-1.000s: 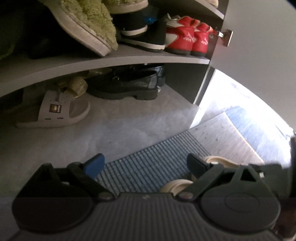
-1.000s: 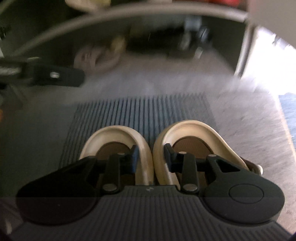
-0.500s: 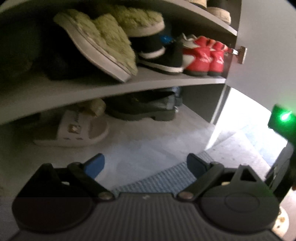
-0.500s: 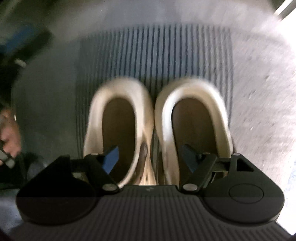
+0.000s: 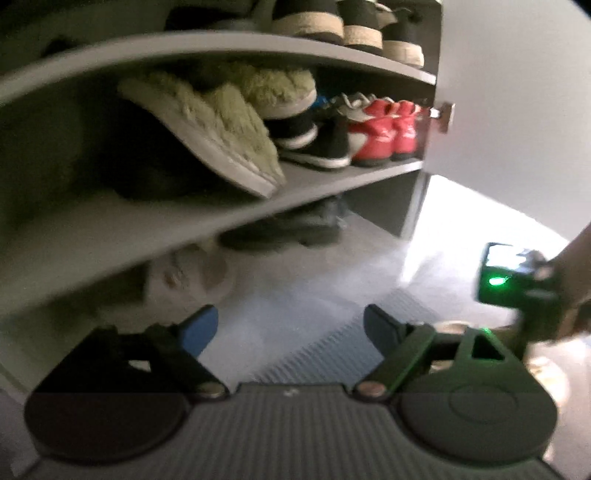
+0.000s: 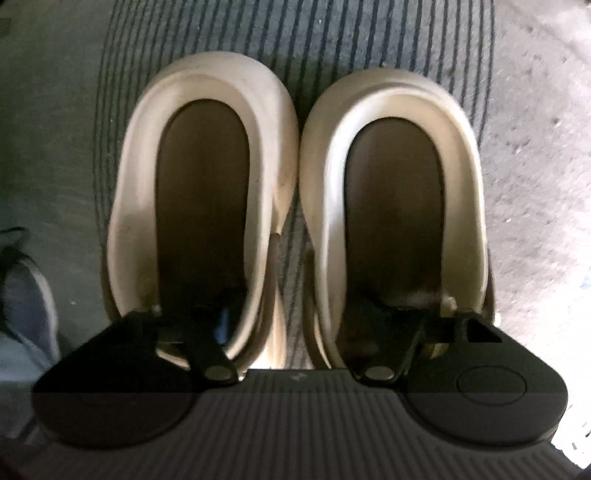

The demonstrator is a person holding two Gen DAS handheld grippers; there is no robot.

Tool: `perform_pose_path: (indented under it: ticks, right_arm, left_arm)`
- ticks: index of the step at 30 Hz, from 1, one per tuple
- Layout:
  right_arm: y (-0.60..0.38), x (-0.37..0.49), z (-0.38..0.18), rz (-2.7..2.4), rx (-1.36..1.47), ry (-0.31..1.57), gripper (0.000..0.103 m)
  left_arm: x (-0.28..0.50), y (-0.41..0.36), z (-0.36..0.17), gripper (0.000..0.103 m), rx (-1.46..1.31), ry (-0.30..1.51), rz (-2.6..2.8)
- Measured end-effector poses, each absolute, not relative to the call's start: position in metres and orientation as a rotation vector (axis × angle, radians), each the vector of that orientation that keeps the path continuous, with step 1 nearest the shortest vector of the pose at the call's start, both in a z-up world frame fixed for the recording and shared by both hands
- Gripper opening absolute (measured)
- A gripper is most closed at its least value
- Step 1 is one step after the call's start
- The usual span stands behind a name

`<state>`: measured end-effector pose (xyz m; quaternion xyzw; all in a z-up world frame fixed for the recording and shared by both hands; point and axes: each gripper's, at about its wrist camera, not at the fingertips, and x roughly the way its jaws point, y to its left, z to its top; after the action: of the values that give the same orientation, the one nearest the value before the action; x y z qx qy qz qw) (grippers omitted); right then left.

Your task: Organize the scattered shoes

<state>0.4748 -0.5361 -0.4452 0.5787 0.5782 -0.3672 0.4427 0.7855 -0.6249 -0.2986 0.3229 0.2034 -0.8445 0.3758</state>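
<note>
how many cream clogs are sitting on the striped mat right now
2. The left clog and the right clog sit side by side on the mat, heels toward the shelves' side; nothing suggests a hidden third.

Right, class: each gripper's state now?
Left gripper: open, empty, just closing slightly.
Right gripper: just closing, cream clogs' inner walls between jaws; grip cannot be told.

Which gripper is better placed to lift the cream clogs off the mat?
Right. The right gripper hangs over the cream clogs, one finger inside each, their inner walls between its closing jaws. The left gripper is open, empty, facing the shoe shelf.
</note>
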Motion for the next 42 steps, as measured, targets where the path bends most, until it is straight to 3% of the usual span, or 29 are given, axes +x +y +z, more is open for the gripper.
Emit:
perform_pose_path:
  ticks: [8,17,23,27,30,32,37,40,42]
  right_arm:
    - [-0.533,0.482,-0.439,-0.936,1.41,1.427,0.052]
    - [-0.53,0.485,-0.431,-0.95,1.4,1.391,0.052]
    - [-0.524,0.491,-0.422,-0.988,1.375,1.359,0.052]
    - [-0.519,0.497,-0.414,-1.024,1.35,1.343,0.052]
    - [-0.514,0.501,-0.402,-1.025,1.341,1.31,0.032]
    - [-0.503,0.503,-0.392,-1.051,1.32,1.276,0.03]
    - [-0.48,0.512,-0.364,-1.146,1.28,1.177,0.03]
    - [-0.476,0.52,-0.334,-1.194,1.266,1.037,0.03]
    - [-0.475,0.524,-0.317,-1.224,1.256,0.949,0.03]
  left_arm:
    - [0.8,-0.593,-0.185,0.1,0.891,0.403,-2.113]
    - [0.797,-0.597,-0.083,0.103,1.032,0.576,-1.82]
    - [0.802,-0.572,-0.022,0.103,0.821,0.527,-1.689]
    - [0.806,-0.556,-0.015,0.103,0.701,0.378,-1.705]
    - [0.817,-0.547,-0.013,0.103,0.567,0.175,-1.641]
    - [0.824,-0.548,-0.015,0.103,0.575,0.098,-1.644]
    - [0.827,-0.546,-0.021,0.103,0.603,0.068,-1.64]
    - [0.82,-0.546,-0.018,0.103,0.569,0.159,-1.655]
    - [0.818,-0.535,-0.02,0.103,0.505,0.124,-1.685]
